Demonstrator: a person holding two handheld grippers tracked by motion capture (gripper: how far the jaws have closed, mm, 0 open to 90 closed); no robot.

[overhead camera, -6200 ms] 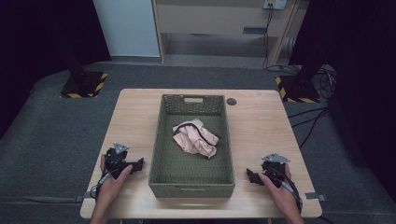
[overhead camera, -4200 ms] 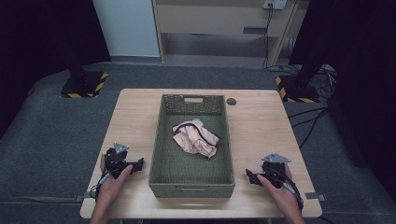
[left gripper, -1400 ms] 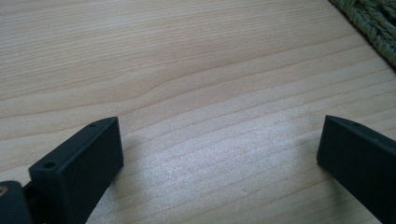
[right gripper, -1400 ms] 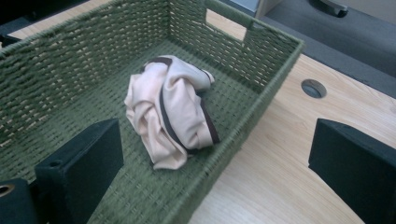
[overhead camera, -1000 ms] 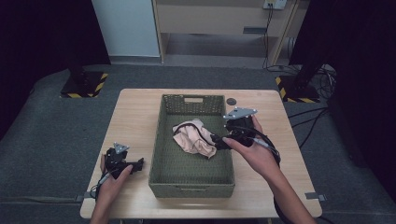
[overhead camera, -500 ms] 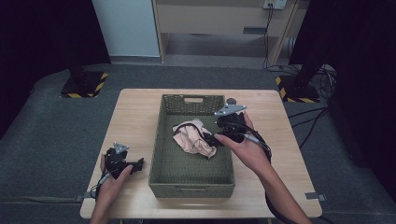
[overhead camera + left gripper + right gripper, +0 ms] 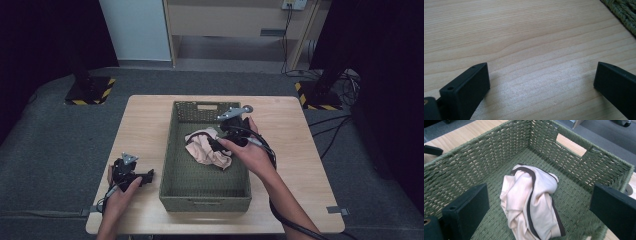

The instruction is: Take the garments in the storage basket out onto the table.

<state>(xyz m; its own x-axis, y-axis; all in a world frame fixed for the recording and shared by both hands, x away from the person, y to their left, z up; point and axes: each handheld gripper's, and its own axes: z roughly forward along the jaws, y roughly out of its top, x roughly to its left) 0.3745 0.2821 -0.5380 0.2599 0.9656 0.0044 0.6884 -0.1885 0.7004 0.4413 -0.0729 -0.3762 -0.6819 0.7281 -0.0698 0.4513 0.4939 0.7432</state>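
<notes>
A: Why does the right claw [image 7: 216,145] hang inside the green woven basket [image 7: 172,150]?

B: It is there for the crumpled cloth [image 7: 531,202], a pale pink piece with a dark trim. The cloth lies on the basket floor, nearer to the far end wall with the handle slot than to the person's side. In the right gripper view the 2 jaws stand wide apart, 1 on each side of the cloth, and they hold nothing yet.

A: So the claw is released on purpose?

B: It seems so. The wide gap lets the jaws go down around the bundle before they close. The claw comes from above, probably because the basket walls block any approach from the side.

A: And the left claw [image 7: 148,175]?

B: It rests low on the table [image 7: 529,37], just beside the basket's left wall. Its jaws are also spread, with bare wood between them. It looks parked there, out of the way of the right hand [image 7: 250,152].
</notes>
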